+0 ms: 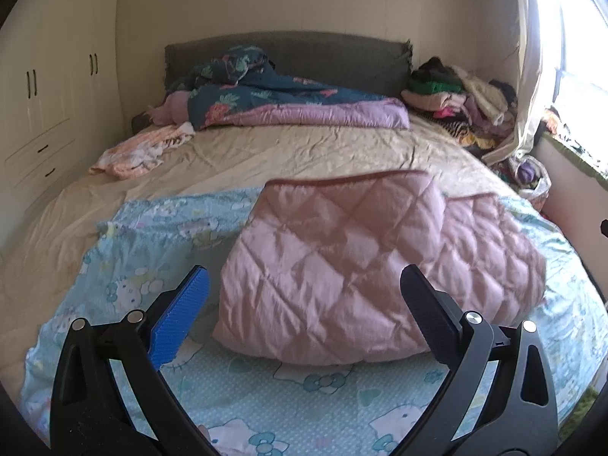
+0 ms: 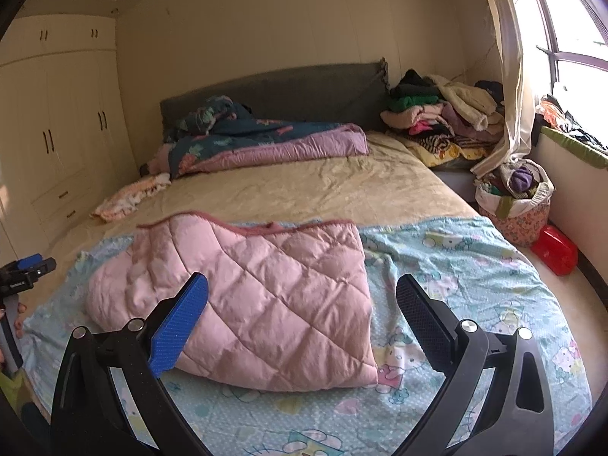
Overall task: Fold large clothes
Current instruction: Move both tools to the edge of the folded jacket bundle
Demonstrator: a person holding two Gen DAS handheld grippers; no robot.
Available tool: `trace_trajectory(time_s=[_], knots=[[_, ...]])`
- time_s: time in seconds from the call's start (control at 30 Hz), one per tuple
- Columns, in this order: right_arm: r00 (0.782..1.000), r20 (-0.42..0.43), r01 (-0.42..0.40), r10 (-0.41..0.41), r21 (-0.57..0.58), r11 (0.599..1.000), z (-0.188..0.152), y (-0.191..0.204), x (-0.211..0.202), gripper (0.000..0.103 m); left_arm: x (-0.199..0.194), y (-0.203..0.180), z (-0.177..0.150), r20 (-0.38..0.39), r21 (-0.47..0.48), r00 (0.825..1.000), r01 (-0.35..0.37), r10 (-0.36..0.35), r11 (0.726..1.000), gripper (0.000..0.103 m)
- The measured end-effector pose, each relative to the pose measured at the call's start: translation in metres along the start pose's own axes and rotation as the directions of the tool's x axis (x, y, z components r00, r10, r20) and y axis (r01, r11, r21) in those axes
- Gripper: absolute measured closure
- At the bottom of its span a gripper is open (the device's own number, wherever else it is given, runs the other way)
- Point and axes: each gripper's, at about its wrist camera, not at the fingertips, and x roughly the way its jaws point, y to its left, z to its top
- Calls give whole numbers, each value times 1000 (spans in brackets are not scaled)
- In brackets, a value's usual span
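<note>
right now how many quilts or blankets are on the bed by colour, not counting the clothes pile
pink quilted: 1, the folded pink quilt
light blue cartoon print: 1, the blue blanket spread under it
dark teal floral with purple backing: 1, the teal quilt at the headboard
total: 3

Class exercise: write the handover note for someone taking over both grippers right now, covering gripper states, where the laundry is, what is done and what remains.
Left gripper: open, holding nothing, above the bed's near edge.
Right gripper: open, holding nothing.
Pink quilted garment: lies folded over on the light blue cartoon-print sheet, touched by neither gripper.
Done: at least one fold seems made.
Left: probably further folds, judged by its bulk. A pile of clothes sits by the headboard; whether it belongs to the job is unclear.
</note>
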Motion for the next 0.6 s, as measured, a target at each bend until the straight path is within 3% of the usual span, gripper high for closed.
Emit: trace_trajectory(time_s=[0.3, 0.6], knots=[[990, -123, 63, -65, -14, 998, -25, -15, 61, 4, 47, 16, -22, -97, -25, 995, -22, 20, 999, 9], [960, -254, 116, -115, -11, 993, -55, -39, 121, 4, 101, 45, -35, -172, -109, 985, 6, -24, 994, 9]])
